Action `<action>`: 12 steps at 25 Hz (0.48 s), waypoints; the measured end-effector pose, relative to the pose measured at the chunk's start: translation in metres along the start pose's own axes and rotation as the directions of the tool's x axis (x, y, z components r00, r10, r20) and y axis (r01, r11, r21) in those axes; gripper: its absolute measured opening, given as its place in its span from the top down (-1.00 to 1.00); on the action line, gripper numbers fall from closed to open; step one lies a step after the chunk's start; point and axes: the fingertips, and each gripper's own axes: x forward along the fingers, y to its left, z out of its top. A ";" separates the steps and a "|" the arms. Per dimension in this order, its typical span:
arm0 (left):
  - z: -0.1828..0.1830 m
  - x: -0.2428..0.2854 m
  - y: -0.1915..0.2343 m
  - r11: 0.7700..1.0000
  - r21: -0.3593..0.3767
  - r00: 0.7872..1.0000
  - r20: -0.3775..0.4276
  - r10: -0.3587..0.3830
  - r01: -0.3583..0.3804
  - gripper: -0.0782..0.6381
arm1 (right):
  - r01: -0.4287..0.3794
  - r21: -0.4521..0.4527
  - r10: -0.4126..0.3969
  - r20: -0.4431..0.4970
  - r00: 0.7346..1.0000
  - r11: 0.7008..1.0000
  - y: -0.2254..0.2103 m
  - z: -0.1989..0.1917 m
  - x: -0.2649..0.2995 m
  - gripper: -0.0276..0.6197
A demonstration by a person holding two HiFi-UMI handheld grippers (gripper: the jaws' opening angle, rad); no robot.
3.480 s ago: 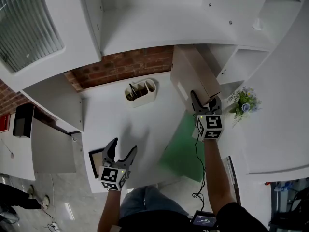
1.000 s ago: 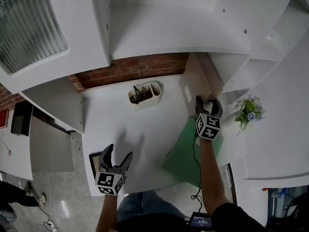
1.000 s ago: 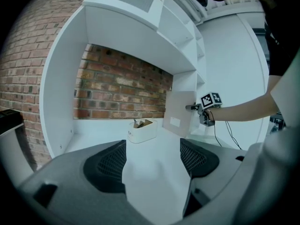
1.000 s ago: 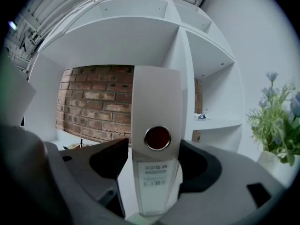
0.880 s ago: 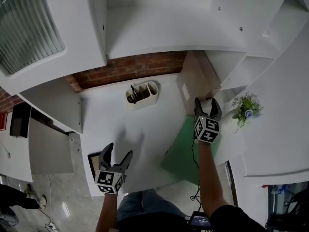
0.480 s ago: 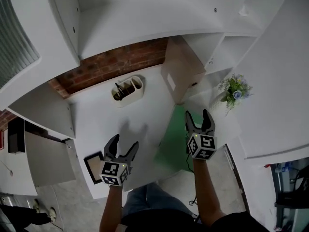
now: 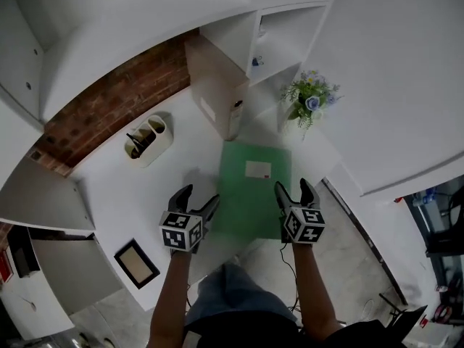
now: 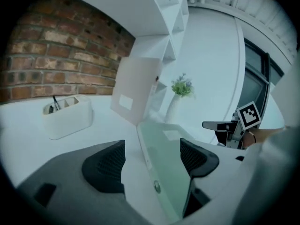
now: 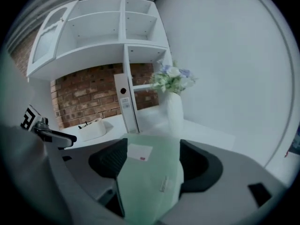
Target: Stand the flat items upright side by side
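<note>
A green folder (image 7: 250,194) with a white label lies flat on the white desk (image 7: 181,158). A beige binder (image 7: 214,96) stands upright at the back, against the shelf unit. My left gripper (image 7: 197,198) is open at the folder's near left edge; in the left gripper view (image 8: 152,146) that edge (image 8: 164,172) runs between the jaws. My right gripper (image 7: 291,188) is open at the near right corner, its jaws just opened slightly wider. The folder (image 9: 150,177) lies between them in the right gripper view (image 9: 153,146), and the pads do not press on it.
A white pen organizer (image 7: 148,140) sits at the back left of the desk. A vase of flowers (image 7: 308,96) stands right of the binder. A dark picture frame (image 7: 136,263) lies at the near left corner. A brick wall (image 7: 109,104) and white shelves (image 7: 283,35) close the back.
My right gripper has drawn back from the beige binder to the green folder's near right corner. My left gripper has moved right to the folder's left edge. The head view has swung.
</note>
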 end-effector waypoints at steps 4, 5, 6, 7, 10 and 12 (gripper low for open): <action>-0.011 0.041 -0.005 0.998 -0.030 0.992 -0.114 -0.061 0.058 -0.17 | 0.026 0.084 -0.018 -0.099 0.995 0.996 -0.033 -0.036 0.001 -0.11; -0.014 0.050 -0.005 0.997 -0.037 0.987 -0.141 -0.073 0.068 -0.17 | 0.022 0.106 -0.008 -0.126 0.992 0.994 -0.037 -0.045 0.004 -0.12; -0.018 0.058 -0.005 0.996 -0.045 0.982 -0.168 -0.085 0.078 -0.17 | 0.013 0.127 0.006 -0.152 0.988 0.992 -0.040 -0.054 0.007 -0.15; -0.022 0.066 -0.005 0.995 -0.056 0.976 -0.197 -0.097 0.088 -0.17 | 0.003 0.143 0.023 -0.177 0.984 0.990 -0.040 -0.062 0.011 -0.16; -0.033 0.085 -0.006 0.989 -0.102 0.954 -0.272 -0.128 0.104 -0.17 | -0.033 0.163 0.071 -0.238 0.969 0.986 -0.038 -0.079 0.025 -0.17; -0.035 0.094 -0.007 0.986 -0.129 0.946 -0.293 -0.139 0.104 -0.17 | -0.054 0.181 0.101 -0.262 0.960 0.982 -0.036 -0.083 0.034 -0.17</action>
